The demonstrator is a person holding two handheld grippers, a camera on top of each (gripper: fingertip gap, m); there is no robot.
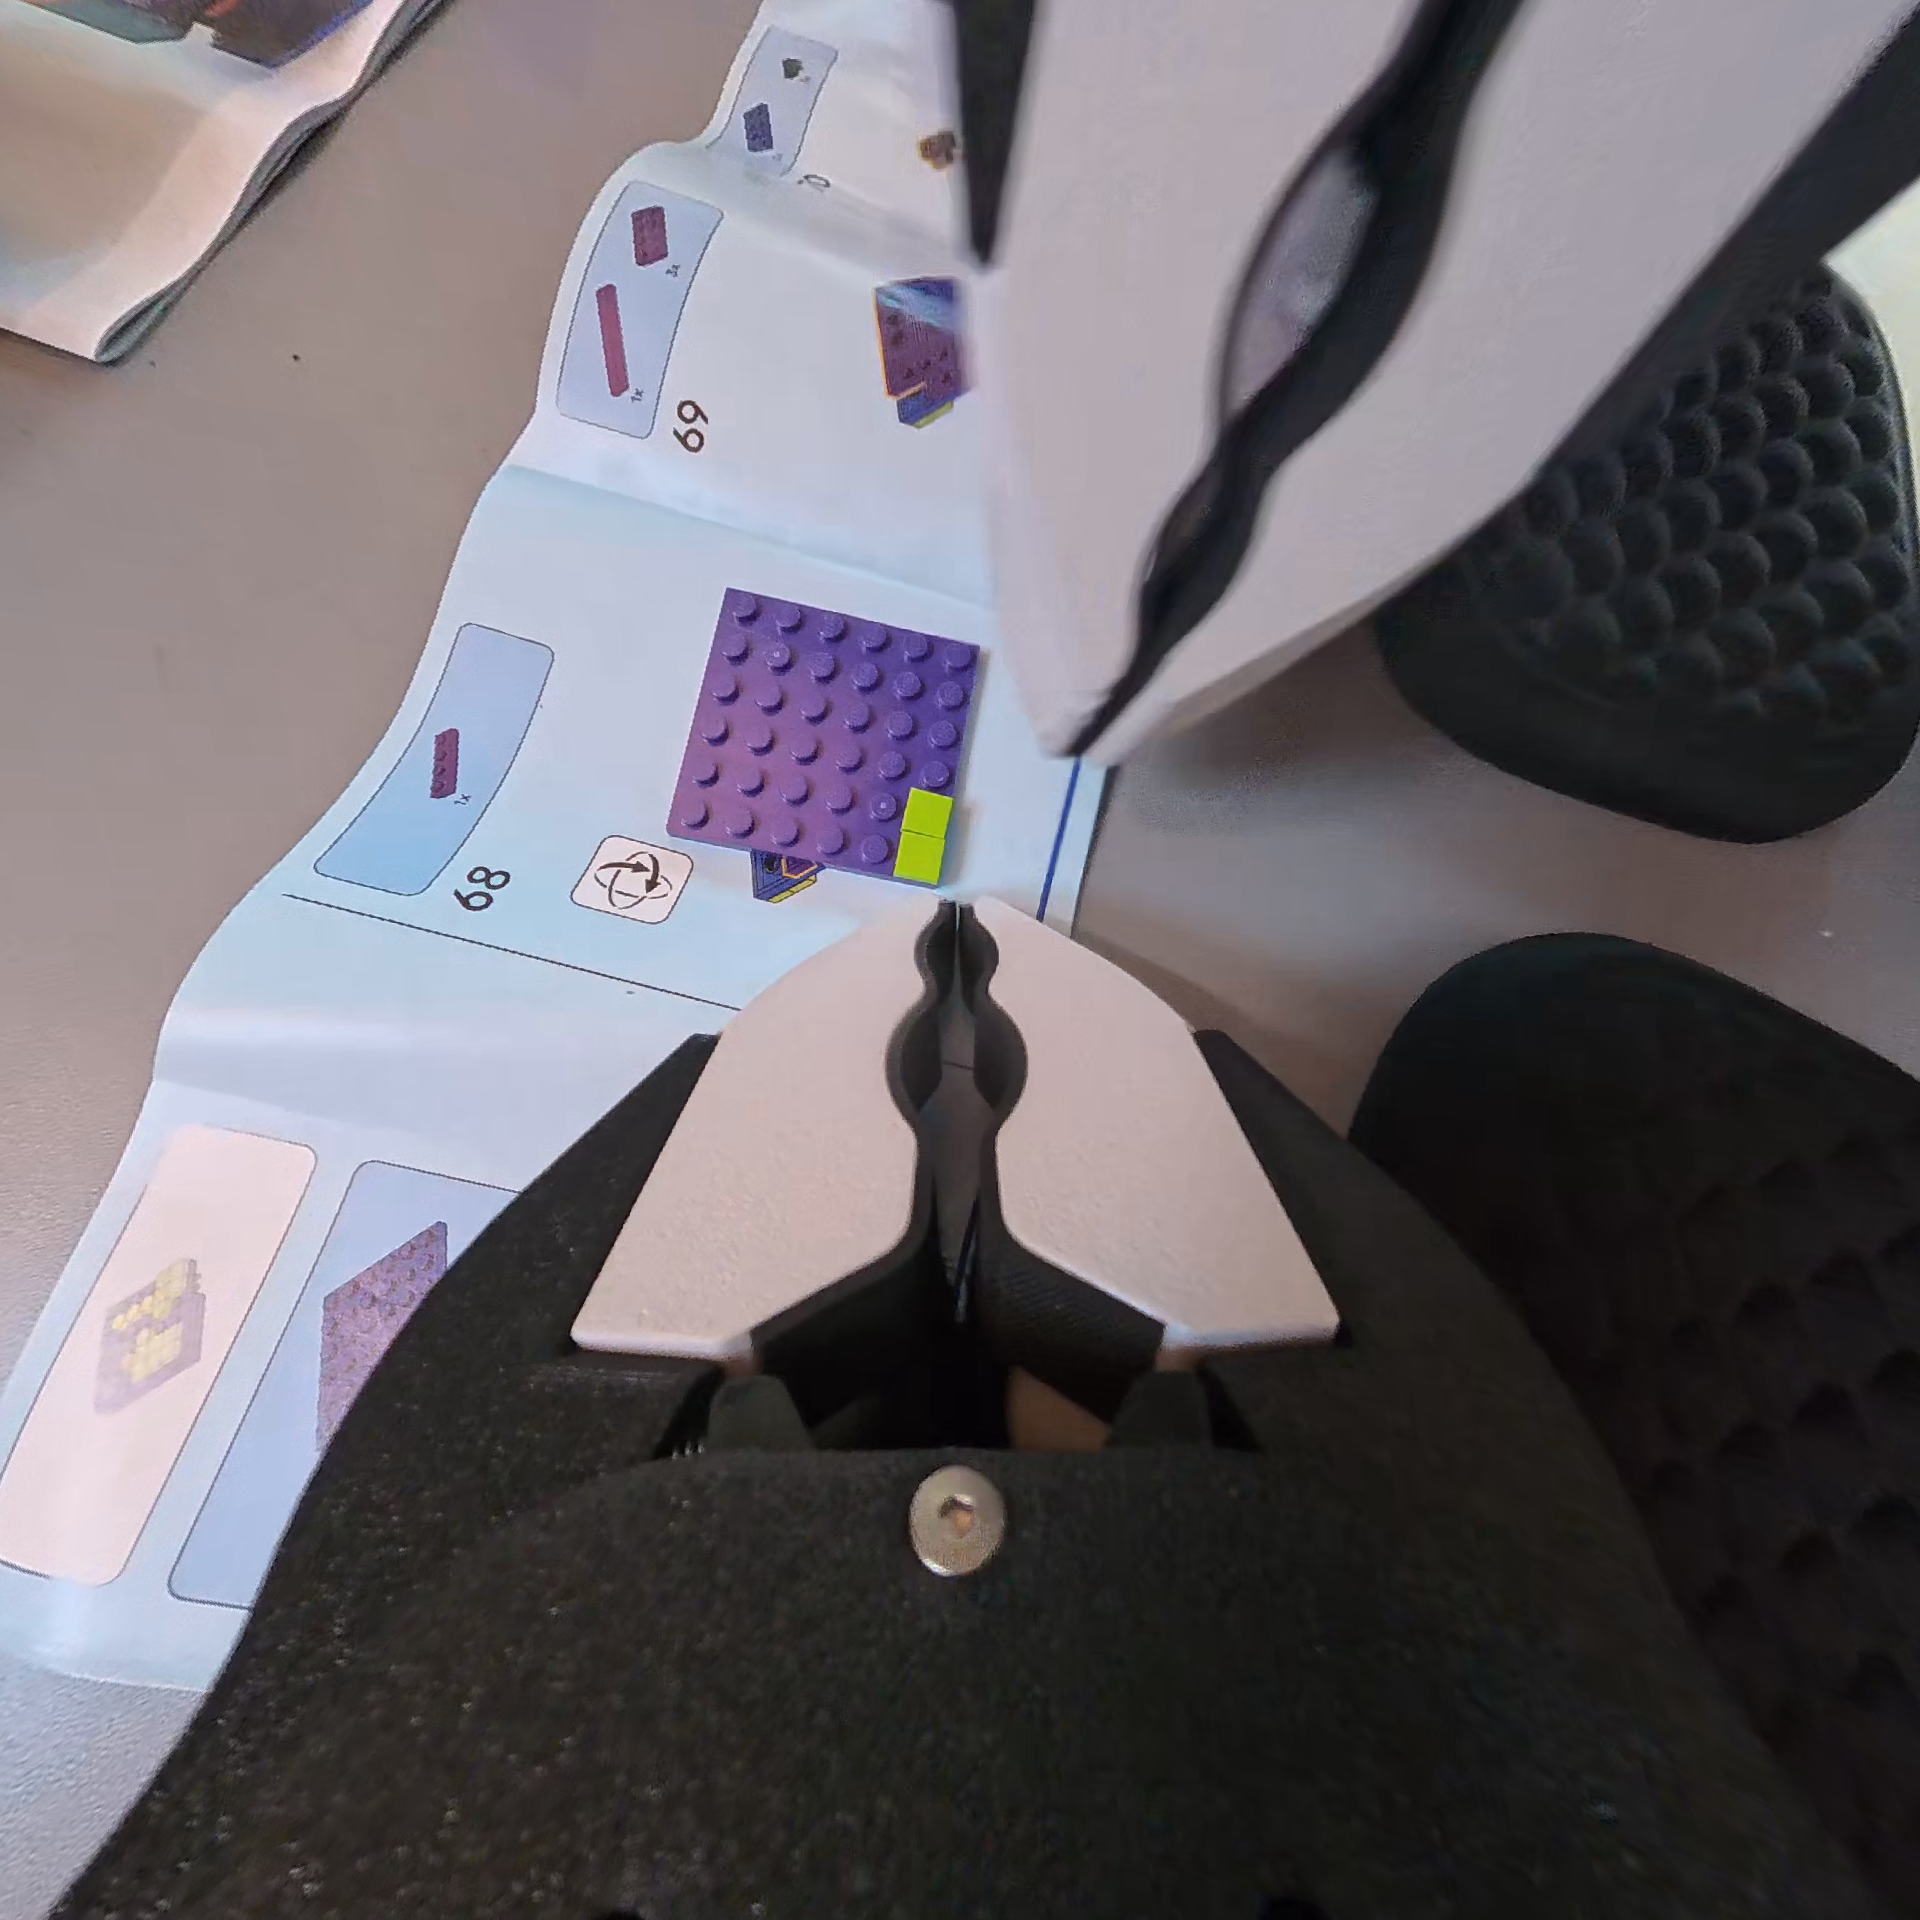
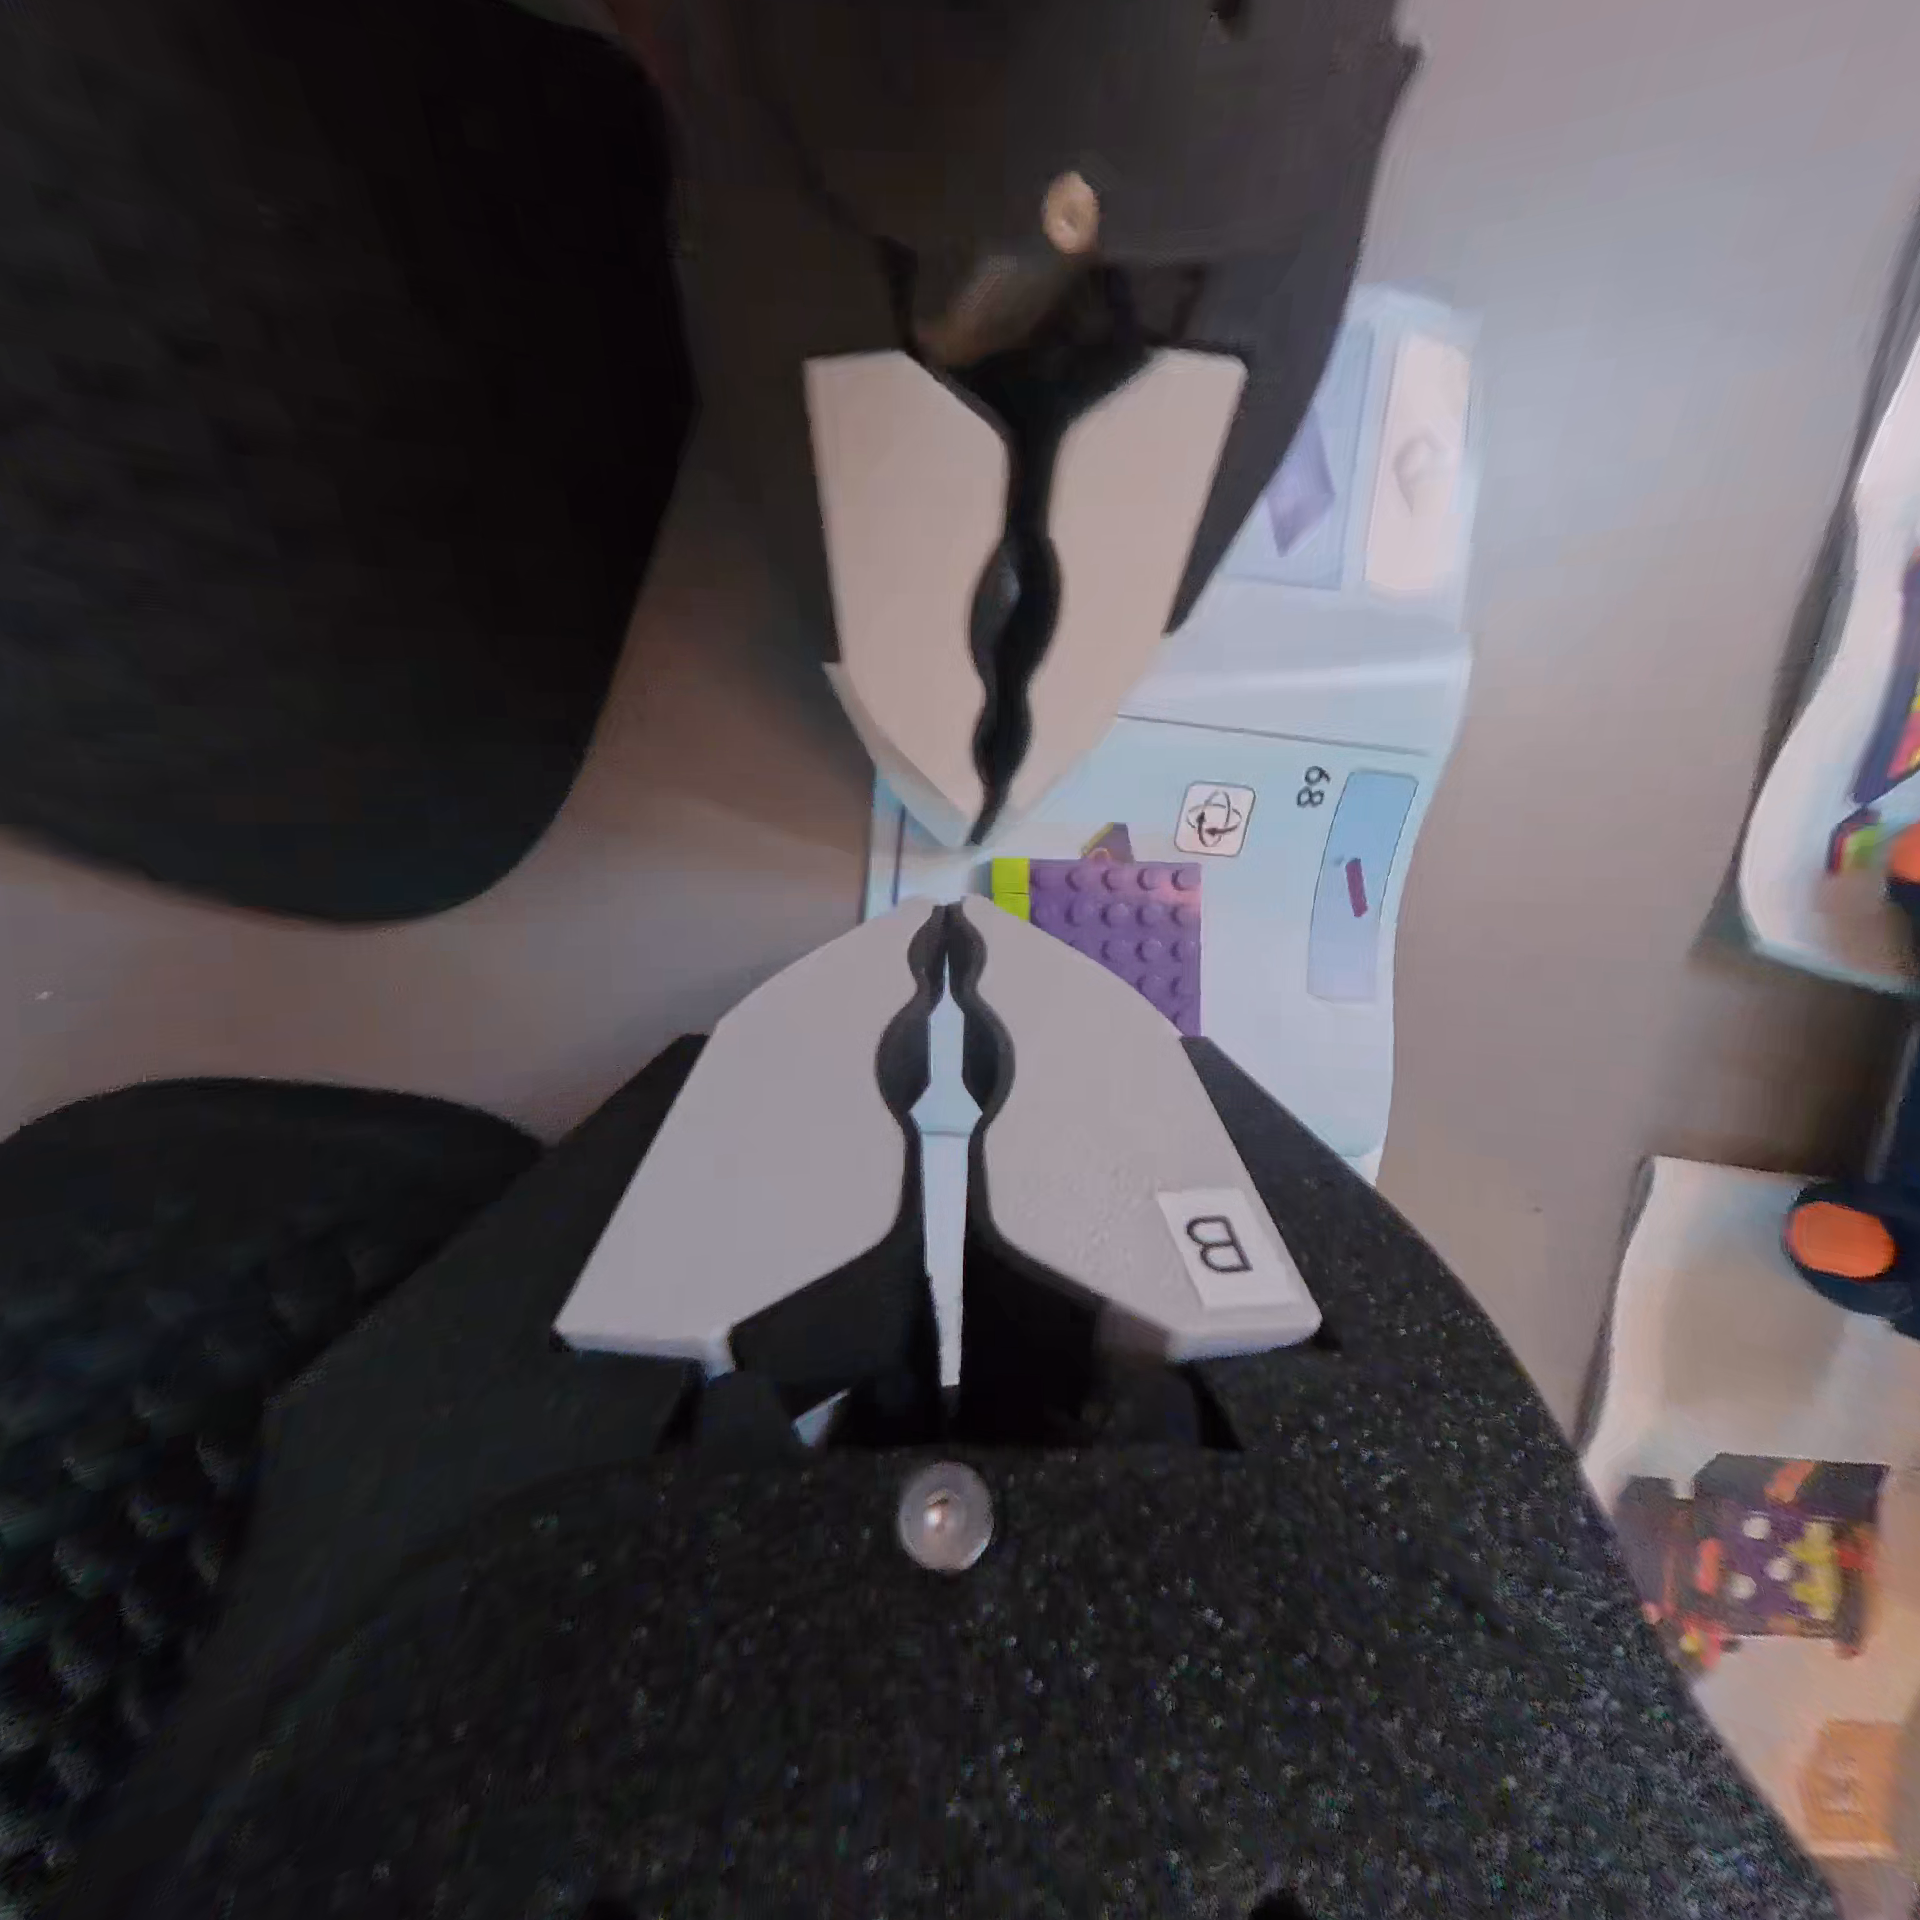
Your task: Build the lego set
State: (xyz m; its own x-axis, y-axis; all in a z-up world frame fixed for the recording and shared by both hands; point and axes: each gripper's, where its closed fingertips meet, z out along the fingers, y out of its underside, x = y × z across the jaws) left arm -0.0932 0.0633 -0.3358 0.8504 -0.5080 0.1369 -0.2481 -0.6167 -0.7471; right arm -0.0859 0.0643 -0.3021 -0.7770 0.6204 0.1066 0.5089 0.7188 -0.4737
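Observation:
A purple studded plate [image 1: 826, 732] with a lime green piece [image 1: 925, 834] on its near right corner lies on an open instruction booklet [image 1: 499, 582]. My left gripper [image 1: 954, 907] is shut and empty, its tips just short of the lime piece. My right gripper [image 1: 1081, 743] comes in from the top right, shut and empty, tips beside the plate's right edge. In the right wrist view my right gripper [image 2: 948, 909] is shut, tip to tip with the left gripper [image 2: 977, 831], with the plate [image 2: 1127, 930] and lime piece [image 2: 1008, 888] just to their right.
The grey table [image 1: 260, 499] carries two black textured pads [image 1: 1704, 582] to the right of the booklet. A second folded booklet [image 1: 156, 177] lies at the far left. In the right wrist view, white trays [image 2: 1714, 1351] with coloured pieces and orange-black objects stand at the right.

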